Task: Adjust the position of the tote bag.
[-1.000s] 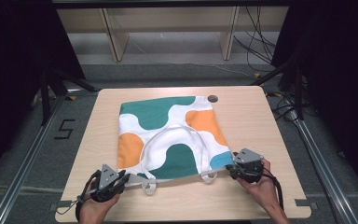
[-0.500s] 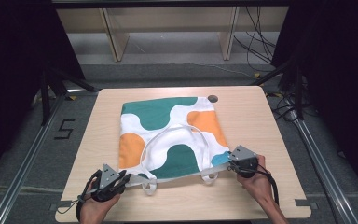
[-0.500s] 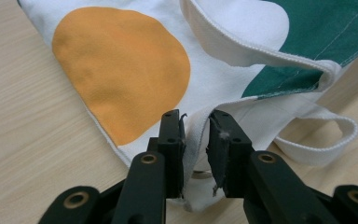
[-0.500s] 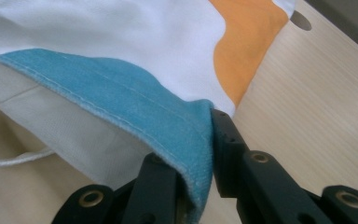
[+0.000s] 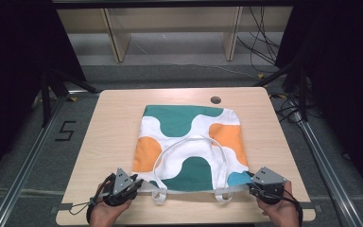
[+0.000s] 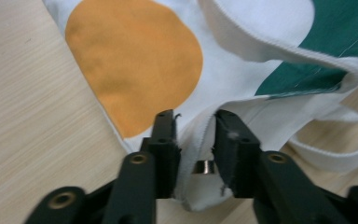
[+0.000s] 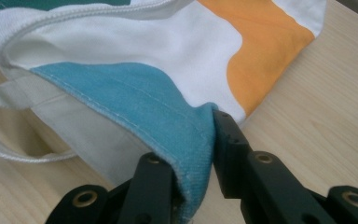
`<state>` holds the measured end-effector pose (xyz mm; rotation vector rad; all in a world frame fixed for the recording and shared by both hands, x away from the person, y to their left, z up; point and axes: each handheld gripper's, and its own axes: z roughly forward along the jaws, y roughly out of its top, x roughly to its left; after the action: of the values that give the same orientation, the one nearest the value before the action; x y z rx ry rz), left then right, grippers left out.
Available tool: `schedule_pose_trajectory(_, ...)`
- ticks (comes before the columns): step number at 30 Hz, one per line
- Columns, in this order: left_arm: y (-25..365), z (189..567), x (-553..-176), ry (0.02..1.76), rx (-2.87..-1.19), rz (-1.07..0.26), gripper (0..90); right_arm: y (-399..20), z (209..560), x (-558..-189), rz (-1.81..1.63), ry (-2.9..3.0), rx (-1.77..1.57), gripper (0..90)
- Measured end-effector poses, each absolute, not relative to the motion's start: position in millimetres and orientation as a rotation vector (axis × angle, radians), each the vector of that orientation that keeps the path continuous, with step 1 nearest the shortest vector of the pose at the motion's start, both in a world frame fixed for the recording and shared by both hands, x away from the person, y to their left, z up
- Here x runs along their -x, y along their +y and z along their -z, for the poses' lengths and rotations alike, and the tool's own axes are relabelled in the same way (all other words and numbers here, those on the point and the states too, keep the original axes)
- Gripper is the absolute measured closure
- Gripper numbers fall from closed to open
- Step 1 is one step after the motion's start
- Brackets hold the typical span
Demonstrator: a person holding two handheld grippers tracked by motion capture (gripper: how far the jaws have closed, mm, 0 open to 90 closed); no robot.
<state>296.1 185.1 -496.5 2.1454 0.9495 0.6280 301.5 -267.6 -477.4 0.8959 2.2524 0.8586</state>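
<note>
Two claws, left claw (image 5: 133,185) and right claw (image 5: 254,187), each pinch the tote bag (image 5: 189,142) at a near mouth corner on the bench (image 5: 108,123), seemingly ready to lift together.

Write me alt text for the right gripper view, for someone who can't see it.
Close-up of the right gripper, its two black fingers shut on the blue corner of a fabric tote bag patterned in white, orange and blue. The bag lies on a light wooden table, with a white strap looping out at lower left.
</note>
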Motion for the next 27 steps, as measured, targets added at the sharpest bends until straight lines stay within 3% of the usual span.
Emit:
schedule_pose_trajectory(6,185,500,-299,1.031,-2.177,-0.648,43.7,-269,477,-303,-0.879,2.248,-0.895,75.5)
schedule_pose_trajectory(13,186,503,-306,1.088,-2.168,-0.621,39.8,-268,478,-304,-0.898,2.234,-0.910,72.6)
schedule_pose_trajectory(22,181,509,-317,1.059,-2.200,-0.616,44.8,-265,486,-309,-0.860,2.263,-0.921,63.4)
schedule_pose_trajectory(27,180,510,-322,1.006,-2.212,-0.661,66.9,-255,492,-319,-0.774,2.299,-0.885,64.4)
